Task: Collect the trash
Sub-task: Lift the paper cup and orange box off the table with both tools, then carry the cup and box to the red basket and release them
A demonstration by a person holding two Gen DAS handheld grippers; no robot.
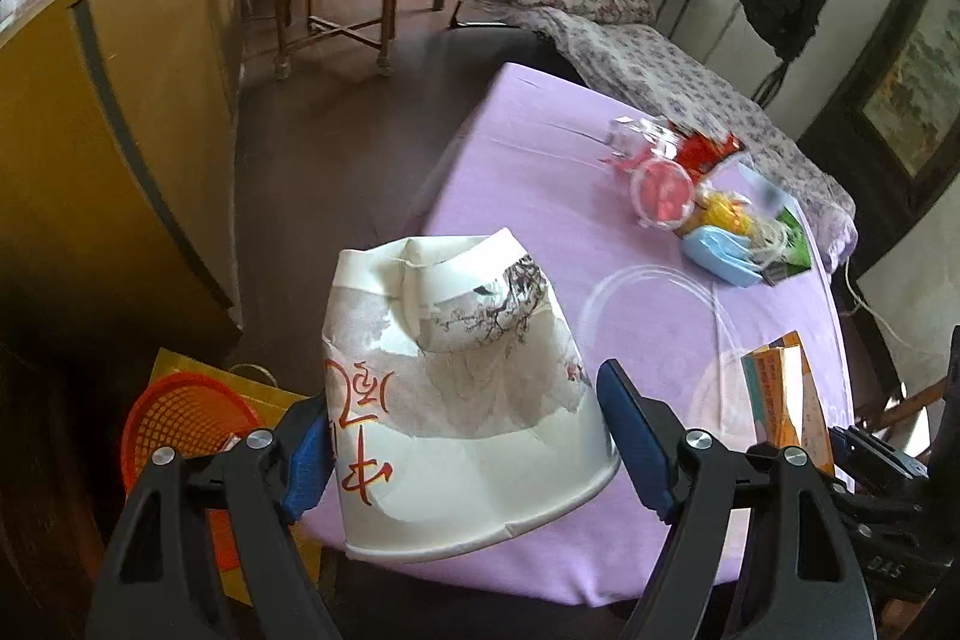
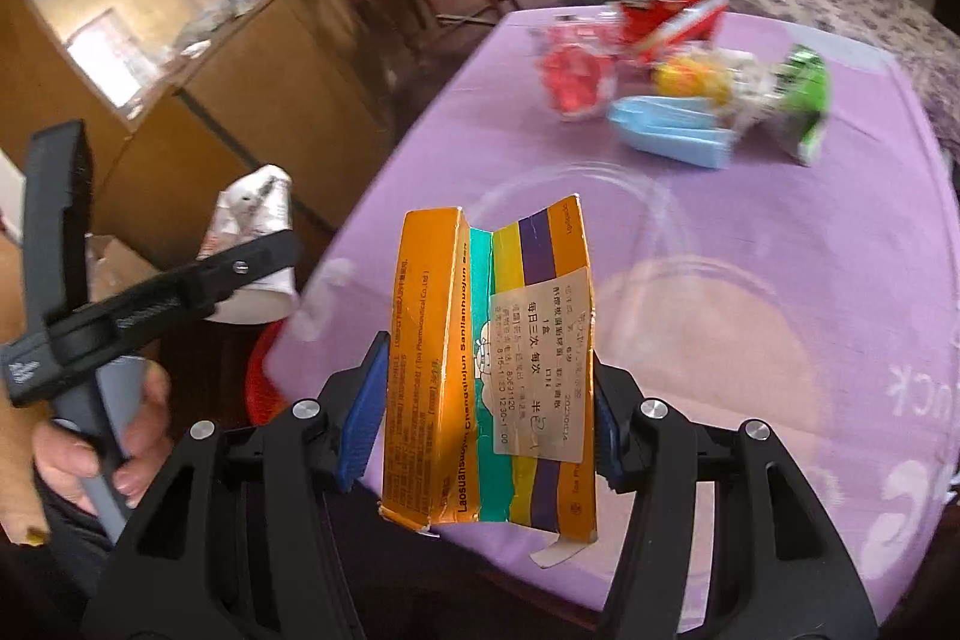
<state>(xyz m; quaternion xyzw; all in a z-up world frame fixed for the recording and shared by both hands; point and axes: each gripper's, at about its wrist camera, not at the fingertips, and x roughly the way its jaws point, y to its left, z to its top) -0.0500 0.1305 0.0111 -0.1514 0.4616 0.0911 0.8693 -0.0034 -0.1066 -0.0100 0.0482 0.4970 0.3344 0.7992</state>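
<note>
1. Between the blue pads of the left gripper (image 1: 465, 439) sits a crumpled white paper cup (image 1: 462, 388), upside down: its wide rolled rim is nearest the camera and its narrower base points away toward the far side of the table (image 1: 540, 142).
2. That cup's long axis runs near to far, along the fingers; the pads press its left and right sides, so the jaws stand wide yet clamped on it, above the near left edge of the purple cloth.
3. Low at the near left, on the floor, is an orange mesh basket (image 1: 186, 424).
4. Held in the right gripper (image 2: 483, 418) is a flattened orange medicine box (image 2: 486, 370) with teal, yellow and purple stripes and a white label.
5. Its long axis also runs near to far, the torn end nearest, the other end rising over the table.
6. Both pads bear on its long edges, jaws about half apart and clamped.
7. Farther off on the cloth lie a blue face mask (image 2: 672, 133), red wrappers (image 2: 672, 19) and a green packet (image 2: 807, 100).
</note>
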